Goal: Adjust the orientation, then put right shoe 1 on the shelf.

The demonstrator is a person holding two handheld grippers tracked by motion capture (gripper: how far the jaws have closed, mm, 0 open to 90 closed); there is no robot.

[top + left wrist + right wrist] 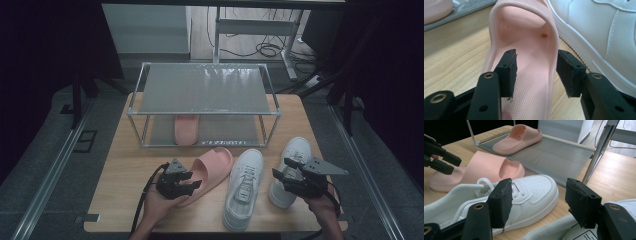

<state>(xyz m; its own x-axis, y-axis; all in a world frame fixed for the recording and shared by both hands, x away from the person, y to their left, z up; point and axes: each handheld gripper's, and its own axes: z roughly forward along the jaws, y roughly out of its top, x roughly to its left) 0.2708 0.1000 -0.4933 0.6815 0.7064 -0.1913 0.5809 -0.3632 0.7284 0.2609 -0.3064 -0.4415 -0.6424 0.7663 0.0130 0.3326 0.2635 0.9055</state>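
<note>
My left gripper [192, 181] sits at the heel of the pink slide [210, 170] near the front of the table [115, 170]. In the left gripper view its jaws stand spread, one pad inside the slide [529, 50] over the footbed, the other outside its side wall; the wall runs between them, and neither pad presses on it. Behind, the second pink slide [186, 130] lies on the lower shelf of the rack [205, 90]. Just right of the slide in front is a white sneaker [244, 187], then its mate [290, 167]. My right gripper [286, 176] hovers over that mate's heel, jaws spread wide and gripping nothing; in the right gripper view the sneaker's opening [564, 230] lies beneath them.
</note>
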